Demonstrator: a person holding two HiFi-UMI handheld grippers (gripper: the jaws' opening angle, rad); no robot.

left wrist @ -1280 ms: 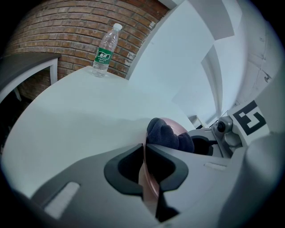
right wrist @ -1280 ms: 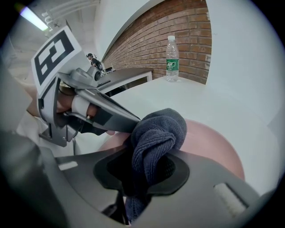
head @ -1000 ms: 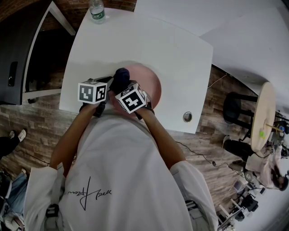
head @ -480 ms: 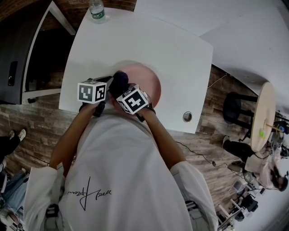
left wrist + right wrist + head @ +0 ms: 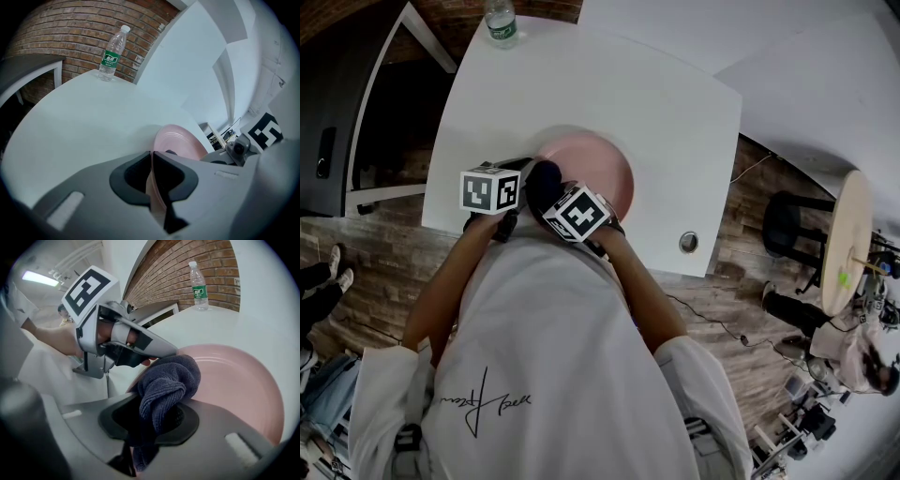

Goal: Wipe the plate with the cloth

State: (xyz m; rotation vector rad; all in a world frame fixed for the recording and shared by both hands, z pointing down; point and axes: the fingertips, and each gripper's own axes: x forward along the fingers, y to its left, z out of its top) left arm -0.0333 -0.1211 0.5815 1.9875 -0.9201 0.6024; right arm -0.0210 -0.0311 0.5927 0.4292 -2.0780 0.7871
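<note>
Left tongs (image 5: 152, 180): closed on the near-left rim of the plate (image 5: 180, 143), which runs edge-on between the jaws.
Right tongs (image 5: 150, 420): clamped on a bunched dark blue cloth (image 5: 166, 380); the wad sticks out past the tips.
Plate: pink, at the near side of the white bench (image 5: 609, 84), just in front of the person; possibly tipped up a little at the held rim, though no view settles this.
Cloth: pressed on the plate's near-left part, close beside the left tongs.
Progress: wiping looks under way. No dirt or streak shows on the pink surface, so the wiped share is unclear; the far and right parts probably remain.
Writing: the bottle (image 5: 112, 54) at the far corner has a green label, its print too small to read.
</note>
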